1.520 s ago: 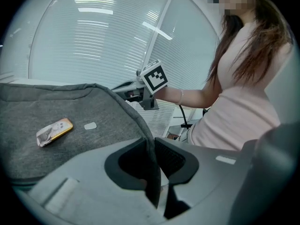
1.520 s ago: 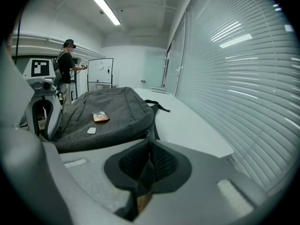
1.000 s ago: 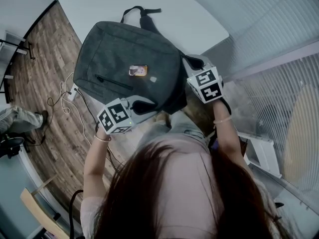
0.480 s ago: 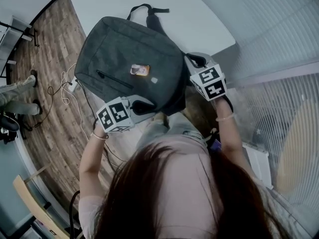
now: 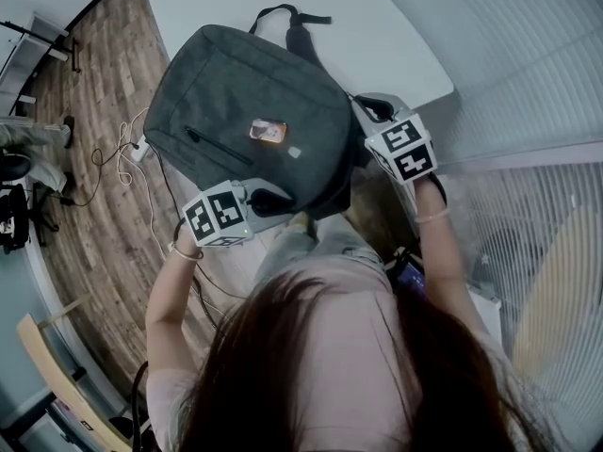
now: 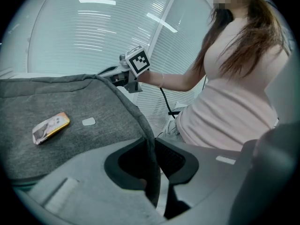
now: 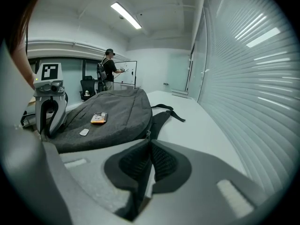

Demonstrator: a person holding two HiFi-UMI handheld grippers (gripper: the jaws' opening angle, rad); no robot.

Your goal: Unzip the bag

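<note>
A dark grey backpack lies flat on the white table, with an orange patch on its front. Its straps trail off at the far end. My left gripper is shut on the fabric of the bag's near edge, pinched between the pads of the left gripper. My right gripper sits at the bag's right side. In the right gripper view, the right gripper is shut on the zipper pull at the side seam. The left gripper stands across the bag.
The table ends just before the person's body; wood floor with cables lies to the left. Slatted blinds run along the right. A person stands far back by an office chair.
The head view has drifted a little, so bag and grippers sit slightly higher and further right in the picture. Both grippers keep their grips on the bag.
</note>
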